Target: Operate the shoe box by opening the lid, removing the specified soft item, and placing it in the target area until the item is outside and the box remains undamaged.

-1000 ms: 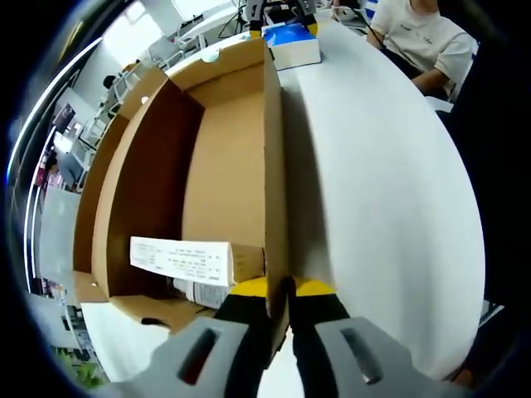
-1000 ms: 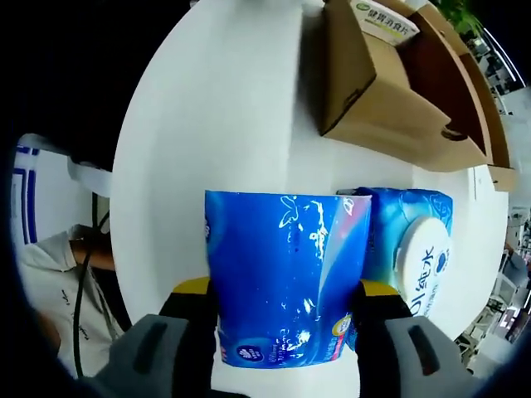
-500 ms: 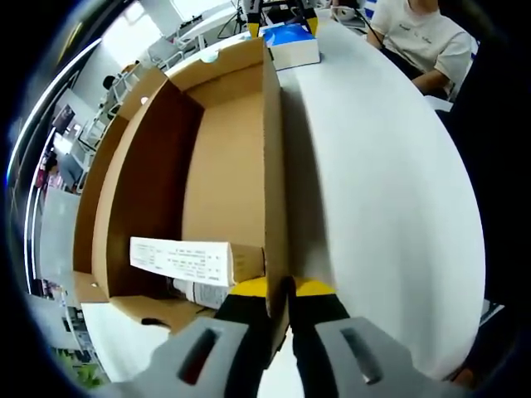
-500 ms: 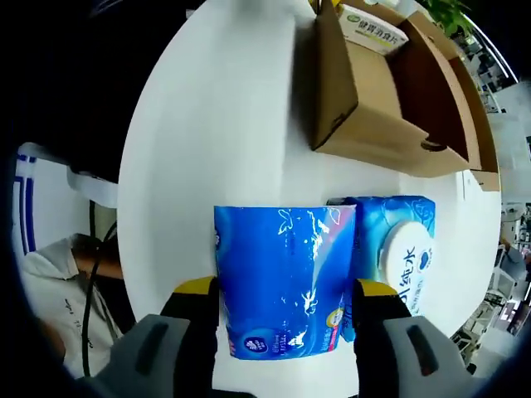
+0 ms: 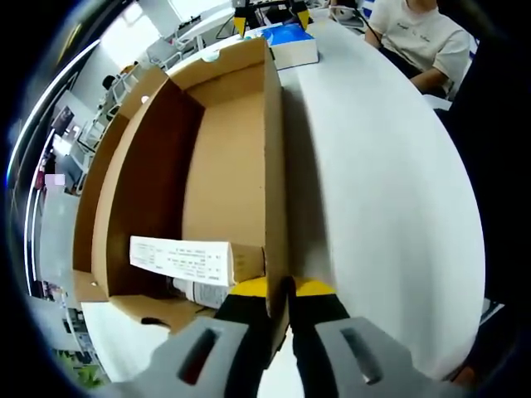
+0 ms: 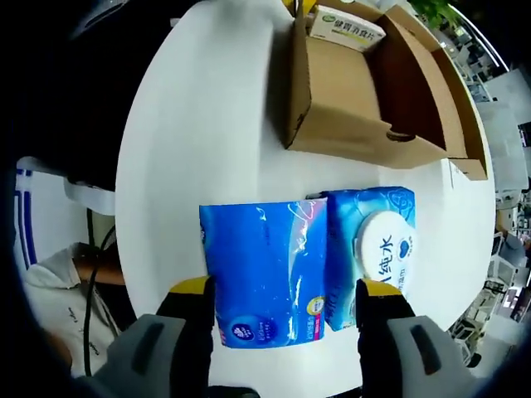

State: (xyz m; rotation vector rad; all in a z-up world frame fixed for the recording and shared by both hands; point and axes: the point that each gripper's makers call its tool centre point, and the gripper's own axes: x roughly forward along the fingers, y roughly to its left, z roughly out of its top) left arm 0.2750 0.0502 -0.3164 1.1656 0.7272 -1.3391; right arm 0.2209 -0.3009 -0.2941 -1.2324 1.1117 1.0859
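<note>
Pinching the open box's (image 5: 224, 157) wall at 6 o'clock, the left gripper (image 5: 279, 292) holds, while the right gripper (image 6: 284, 292) straddles, jaws open, the blue pack (image 6: 264, 269) on the surface (image 6: 207, 124).

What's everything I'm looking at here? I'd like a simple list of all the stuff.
Shoe box: one, brown cardboard, open, on the table.
Carton: one, white with print, inside the box at one end.
Tissue pack: one, blue, flat on the table beside the box.
Wipes pack: one, lighter blue with a round white lid, touching the tissue pack.
Table: one, white.
Person: one, white shirt, seated at the table's far edge.
Left claw: yellow tips, shut on the box's side wall.
Right claw: yellow tips, open on either side of the tissue pack.
</note>
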